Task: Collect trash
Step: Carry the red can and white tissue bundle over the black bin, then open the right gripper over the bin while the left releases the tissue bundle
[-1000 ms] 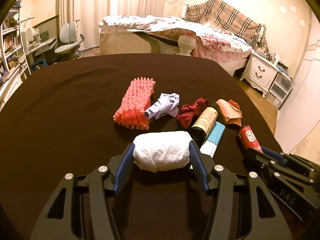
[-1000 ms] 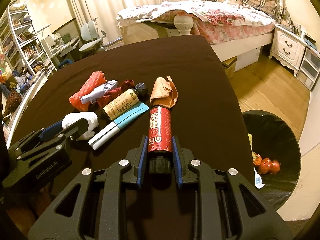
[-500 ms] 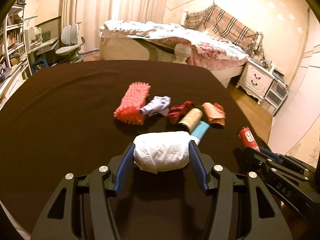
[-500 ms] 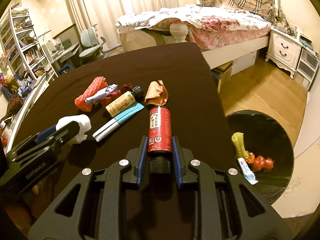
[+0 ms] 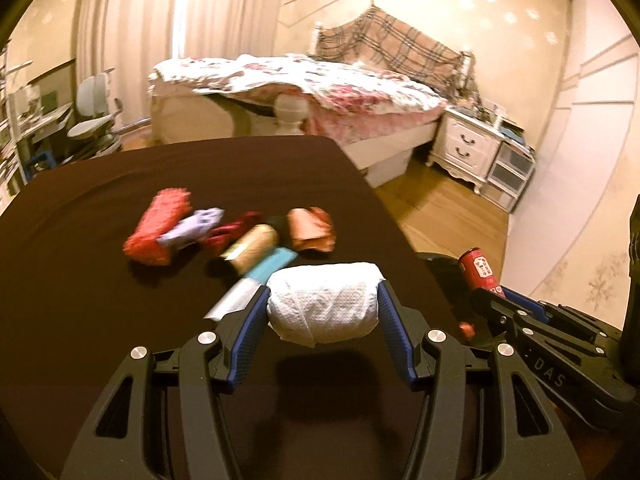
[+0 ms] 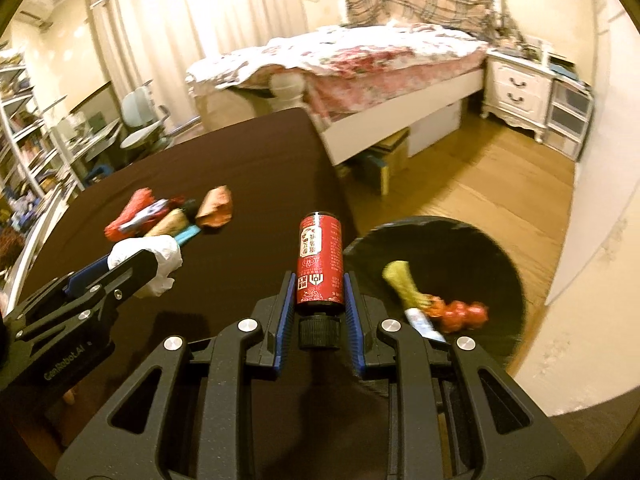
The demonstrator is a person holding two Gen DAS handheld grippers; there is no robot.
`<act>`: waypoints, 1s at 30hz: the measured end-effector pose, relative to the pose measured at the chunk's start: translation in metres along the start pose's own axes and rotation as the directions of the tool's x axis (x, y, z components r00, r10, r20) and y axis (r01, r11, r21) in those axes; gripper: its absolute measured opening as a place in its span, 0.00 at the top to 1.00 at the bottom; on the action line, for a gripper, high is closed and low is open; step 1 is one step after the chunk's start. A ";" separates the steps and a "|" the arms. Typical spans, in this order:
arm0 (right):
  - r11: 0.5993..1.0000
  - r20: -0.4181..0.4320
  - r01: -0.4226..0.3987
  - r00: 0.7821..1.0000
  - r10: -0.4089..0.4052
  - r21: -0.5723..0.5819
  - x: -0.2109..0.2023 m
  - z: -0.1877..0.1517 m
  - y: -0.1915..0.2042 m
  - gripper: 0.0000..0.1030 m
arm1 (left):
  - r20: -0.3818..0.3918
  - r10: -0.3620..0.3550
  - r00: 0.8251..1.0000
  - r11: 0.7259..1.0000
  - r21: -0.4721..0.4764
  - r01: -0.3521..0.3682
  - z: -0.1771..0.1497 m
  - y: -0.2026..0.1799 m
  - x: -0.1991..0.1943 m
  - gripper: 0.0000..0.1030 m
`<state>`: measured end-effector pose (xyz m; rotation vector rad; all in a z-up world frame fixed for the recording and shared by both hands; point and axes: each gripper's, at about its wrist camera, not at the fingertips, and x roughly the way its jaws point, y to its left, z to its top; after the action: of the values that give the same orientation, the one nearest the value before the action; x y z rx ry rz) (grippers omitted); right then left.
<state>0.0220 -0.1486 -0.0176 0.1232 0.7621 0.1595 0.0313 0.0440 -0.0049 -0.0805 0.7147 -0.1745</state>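
Red bottle with a black cap, printed label: clamped between the blue pads of the right gripper, jaws closed narrowly on its lower body, cap toward the camera and long axis running straight forward along the fingers. Held above the right edge of the dark table. Black-lined trash bin on the floor just right of that edge, forward and to the right of the bottle, already holding a yellow-green scrap, red pieces and a small tube; the coming move, by judgement, is a short carry rightward and a release over the opening. White paper-towel wad: gripped across its width by the left gripper, jaws standing fairly wide around it, long axis crosswise to the fingers, held above the table farther left; the right gripper is clearly the nearer to the bin. On the table beyond: red foam net, lilac paper, dark red wrapper, tan-labelled bottle, blue-and-white tube, orange crumpled paper, lying close together, motion-blurred.
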 end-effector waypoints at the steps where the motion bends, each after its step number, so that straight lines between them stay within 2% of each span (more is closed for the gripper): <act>1: 1.000 0.005 0.013 1.000 -0.013 0.008 -0.001 0.000 -0.006 0.77 | -0.002 -0.008 1.000 1.000 0.005 0.008 0.000 -0.005 0.002 0.46; 8: 0.994 0.018 0.077 0.997 -0.079 0.081 -0.005 -0.002 -0.052 0.77 | -0.009 -0.053 0.999 0.996 0.076 0.053 0.004 -0.051 0.021 0.46; 14: 0.988 0.010 0.097 0.995 -0.098 0.119 0.002 -0.004 -0.073 0.77 | -0.022 -0.076 0.997 0.990 0.116 0.078 0.006 -0.079 0.036 0.46; 22: 0.985 0.007 0.105 0.994 -0.107 0.141 0.006 -0.008 -0.089 0.77 | -0.039 -0.079 0.996 0.983 0.163 0.084 0.005 -0.100 0.049 0.46; 30: 0.981 0.011 0.117 0.993 -0.120 0.157 0.006 -0.008 -0.101 0.77 | -0.048 -0.067 0.997 0.982 0.172 0.075 0.006 -0.105 0.056 0.46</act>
<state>0.0306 -0.2455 -0.0450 0.2277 0.7587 -0.0153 0.0631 -0.0695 -0.0229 0.0651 0.7364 -0.3069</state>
